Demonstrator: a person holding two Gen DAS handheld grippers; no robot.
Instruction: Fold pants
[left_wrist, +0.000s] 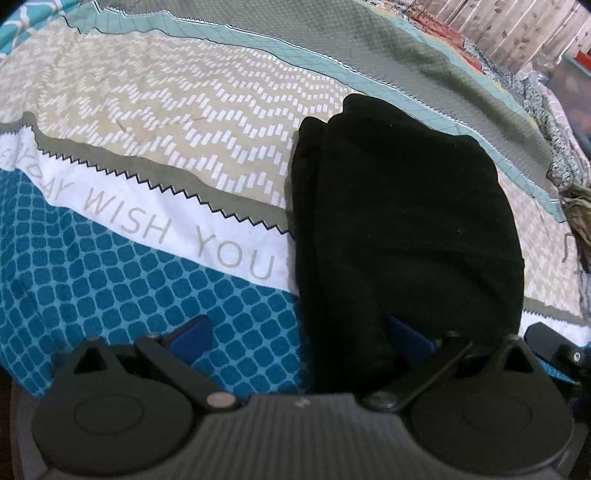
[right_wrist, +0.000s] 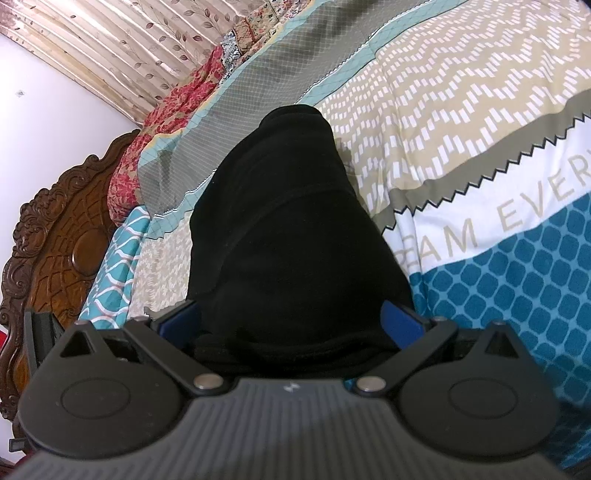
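Note:
The black pants (left_wrist: 402, 221) lie as a folded bundle on the patterned bedspread (left_wrist: 147, 122), right of centre in the left wrist view. My left gripper (left_wrist: 301, 336) is open wide; its right blue finger (left_wrist: 410, 336) rests against the bundle's near end and its left finger (left_wrist: 192, 332) hovers over the blue-checked cloth. In the right wrist view the pants (right_wrist: 288, 221) fill the middle. My right gripper (right_wrist: 291, 321) is open too, with the near end of the bundle lying between its blue fingers (right_wrist: 400, 317). Neither gripper pinches the cloth.
A carved wooden headboard (right_wrist: 62, 229) stands at the bed's left end, with red floral fabric (right_wrist: 177, 110) and a leaf-print curtain (right_wrist: 129, 48) behind it. A heap of other clothes (left_wrist: 554, 122) sits at the bed's far right edge. The bedspread (right_wrist: 480, 110) stretches away to the right.

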